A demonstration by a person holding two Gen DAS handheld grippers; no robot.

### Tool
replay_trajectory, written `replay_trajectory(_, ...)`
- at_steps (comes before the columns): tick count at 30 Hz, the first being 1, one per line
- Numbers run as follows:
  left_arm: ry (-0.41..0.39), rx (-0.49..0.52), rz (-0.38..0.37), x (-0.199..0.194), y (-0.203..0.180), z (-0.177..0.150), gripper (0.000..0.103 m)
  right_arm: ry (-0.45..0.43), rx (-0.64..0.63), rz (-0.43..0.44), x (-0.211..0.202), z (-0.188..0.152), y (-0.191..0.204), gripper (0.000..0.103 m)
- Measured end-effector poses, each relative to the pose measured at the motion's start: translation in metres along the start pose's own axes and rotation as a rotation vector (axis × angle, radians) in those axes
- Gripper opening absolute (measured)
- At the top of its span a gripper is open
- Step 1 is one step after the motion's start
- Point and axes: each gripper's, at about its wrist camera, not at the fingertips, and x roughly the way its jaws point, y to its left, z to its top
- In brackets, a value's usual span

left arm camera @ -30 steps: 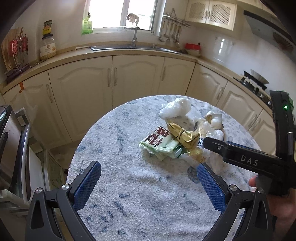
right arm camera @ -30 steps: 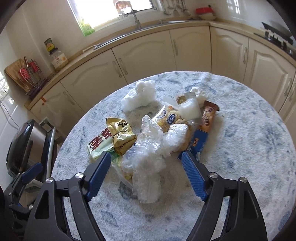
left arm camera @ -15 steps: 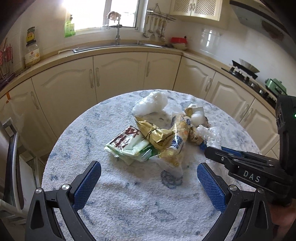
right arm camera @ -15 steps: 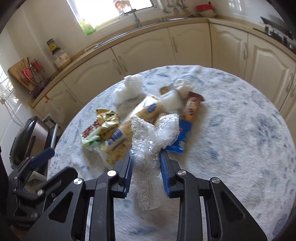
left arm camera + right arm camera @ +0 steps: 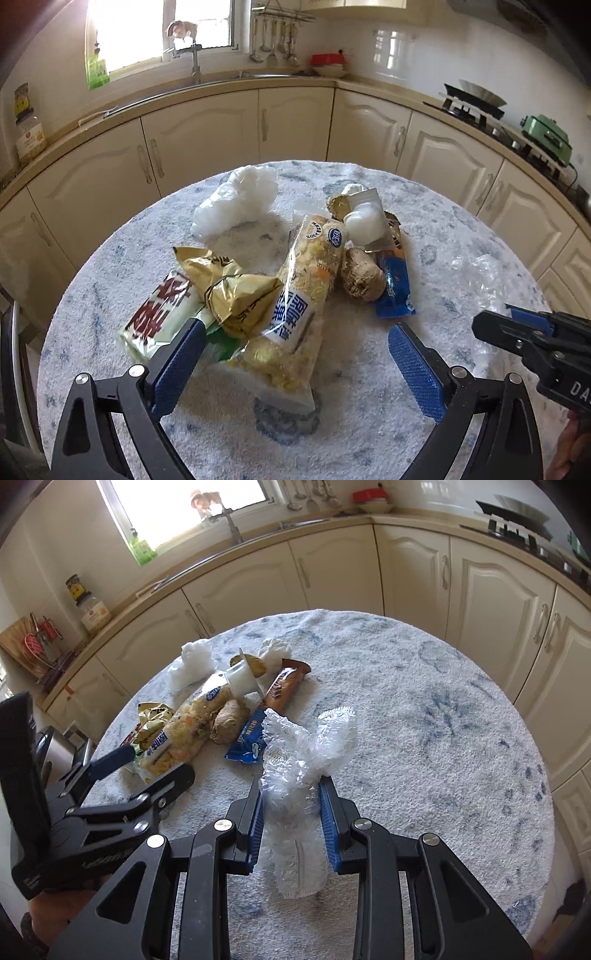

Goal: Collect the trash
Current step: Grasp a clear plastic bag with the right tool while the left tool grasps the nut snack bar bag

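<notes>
Right gripper (image 5: 291, 805) is clamped on a clear crumpled plastic wrap (image 5: 295, 775); jaws have just been closing and the blue pads now pinch the wad at its waist, loose ends puffing out far and near of the pads, so grip looks good for a light, squashy thing. Wrap sits off to the right of the trash pile, apart from it, probably being pulled clear for carrying off; whether it hangs above the table (image 5: 443, 738) or touches it, cannot tell. Left gripper (image 5: 295, 354) is wide open with nothing between the pads, hovering low over the near edge of the pile, straddling the noodle bag (image 5: 299, 295) — looks lined up as the next pick since that bag lies on top and nearest. Left of it: gold wrapper (image 5: 236, 291) overlapping a green-white packet (image 5: 155, 314). Right of it: brown lump (image 5: 360, 277), blue wrapper (image 5: 395, 284), white cup (image 5: 364, 221) resting on the far end of the bag. White tissue wad (image 5: 236, 199) lies alone at far left of the pile. No bin in view, so drop spot unknown. Most trash not yet collected; judging task early.
</notes>
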Motion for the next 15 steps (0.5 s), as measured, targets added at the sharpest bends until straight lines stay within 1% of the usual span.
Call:
replay_trajectory(1,-0.003,0.002,-0.003,0.006,-0.002,0.003,0.097,0.001,0.003,0.002,0.001,0.0,0.0,0.028)
replay_trajectory(2,-0.003,0.017,0.015,0.013,-0.004,0.005,0.096,0.001,0.005,0.004,0.001,-0.001,-0.001,0.028)
replay_trajectory(3,0.015,0.039,0.033,0.018,-0.008,0.006,0.095,0.0,0.008,0.008,0.001,-0.001,-0.001,0.028)
replay_trajectory(5,0.026,0.057,0.052,0.018,-0.012,0.005,0.087,-0.001,0.004,0.006,0.0,-0.001,-0.001,0.028)
replay_trajectory(7,0.021,0.045,0.026,0.008,-0.01,-0.003,0.087,-0.005,0.002,0.005,-0.003,-0.001,-0.002,0.028)
replay_trajectory(9,0.024,0.04,0.019,-0.001,-0.012,-0.012,0.088,-0.009,0.003,0.006,-0.005,0.0,-0.004,0.028)
replay_trajectory(12,0.026,0.022,0.01,-0.001,-0.015,-0.014,0.088,-0.01,0.012,0.009,-0.004,-0.001,-0.006,0.028)
replay_trajectory(14,0.034,0.011,0.023,-0.001,-0.018,-0.01,0.086,-0.007,0.017,0.009,-0.003,-0.001,-0.006,0.028)
replay_trajectory(15,0.034,-0.007,0.012,-0.005,-0.017,-0.008,0.084,-0.006,0.016,0.01,-0.004,-0.002,-0.006,0.028)
